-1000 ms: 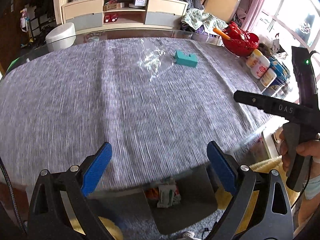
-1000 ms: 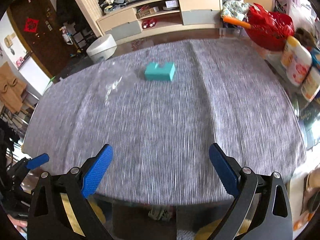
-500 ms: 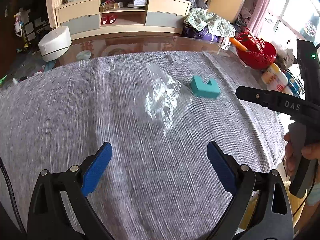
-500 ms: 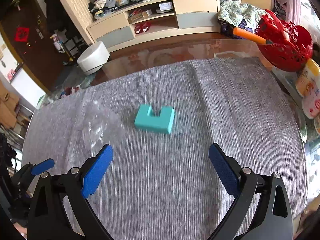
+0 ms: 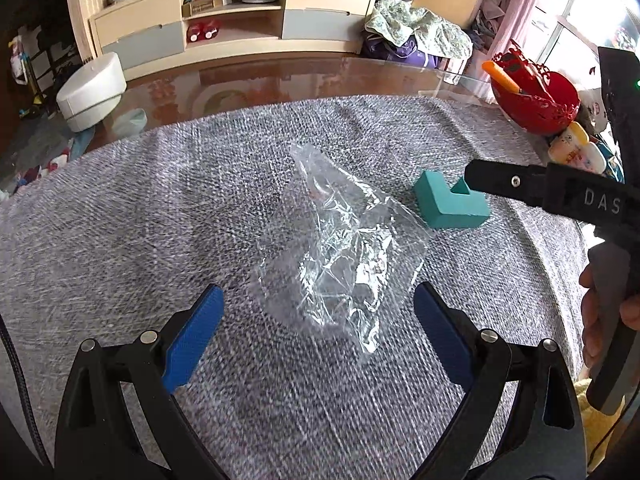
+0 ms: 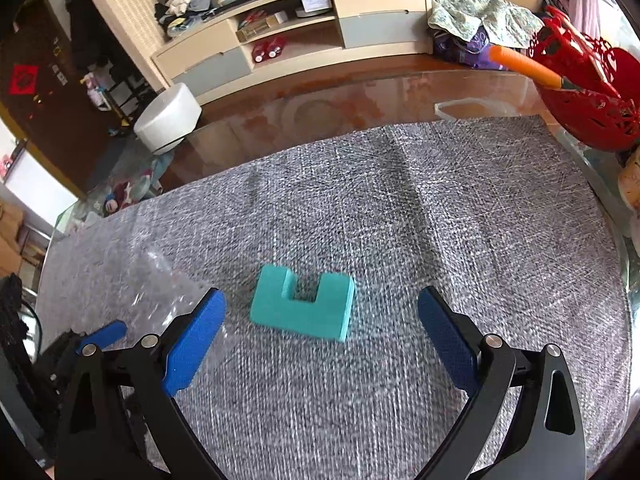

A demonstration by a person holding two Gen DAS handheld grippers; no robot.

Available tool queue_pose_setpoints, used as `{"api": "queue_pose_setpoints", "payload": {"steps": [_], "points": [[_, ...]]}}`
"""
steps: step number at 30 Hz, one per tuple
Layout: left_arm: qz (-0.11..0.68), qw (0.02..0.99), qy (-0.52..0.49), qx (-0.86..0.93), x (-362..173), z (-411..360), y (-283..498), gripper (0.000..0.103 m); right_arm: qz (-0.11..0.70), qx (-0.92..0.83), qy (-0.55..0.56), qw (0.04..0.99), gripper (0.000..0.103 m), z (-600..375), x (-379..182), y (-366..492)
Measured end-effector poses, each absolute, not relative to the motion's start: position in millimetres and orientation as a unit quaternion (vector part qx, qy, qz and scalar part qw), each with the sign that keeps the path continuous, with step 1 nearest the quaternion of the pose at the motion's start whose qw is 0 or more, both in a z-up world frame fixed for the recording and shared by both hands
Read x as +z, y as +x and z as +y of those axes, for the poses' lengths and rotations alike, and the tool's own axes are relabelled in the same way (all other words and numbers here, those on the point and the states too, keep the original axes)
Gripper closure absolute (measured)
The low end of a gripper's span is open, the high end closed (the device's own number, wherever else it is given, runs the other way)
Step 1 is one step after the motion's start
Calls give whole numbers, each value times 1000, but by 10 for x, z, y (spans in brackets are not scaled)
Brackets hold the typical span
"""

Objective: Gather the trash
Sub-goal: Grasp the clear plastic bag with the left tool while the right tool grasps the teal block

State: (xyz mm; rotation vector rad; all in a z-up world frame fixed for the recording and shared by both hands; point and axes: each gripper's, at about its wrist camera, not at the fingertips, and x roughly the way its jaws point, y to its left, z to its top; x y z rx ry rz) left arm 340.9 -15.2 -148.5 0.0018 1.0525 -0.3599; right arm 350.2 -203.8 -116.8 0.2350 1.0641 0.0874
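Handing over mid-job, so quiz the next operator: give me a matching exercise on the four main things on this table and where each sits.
Things:
1. clear plastic bag
2. teal block
3. red basket
4. grey cloth

Places:
A. at the table's far right edge
B. ahead of the open left claw
C. spread under the bag and block
D. between the right claw's fingers

Pairs: 1-B, 2-D, 3-A, 4-C

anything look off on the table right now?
Only the expected litter: a crumpled clear plastic bag lies loose on the grey cloth, just ahead of the open left gripper. Beside it sits a teal notched block, in front of the open right gripper. Nothing looks spilled or broken.
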Motion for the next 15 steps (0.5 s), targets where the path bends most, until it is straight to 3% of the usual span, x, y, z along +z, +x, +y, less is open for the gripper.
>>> {"api": "queue_pose_setpoints", "payload": {"steps": [2,5,10,15], "points": [[504,846,-4,-175,-1543,-155,3454,15,509,43,114,852,6,-2012,-1203,3546],[494,852,21,-171,-1579,-204,3449,28,513,47,108,850,6,-1959,-1262,3585],[485,855,15,-182,-1544,-170,3459,66,524,44,106,844,7,-1897,-1396,3632],[484,854,11,-192,-1536,-119,3430,81,519,35,91,849,8,-1837,-1429,3618]]}}
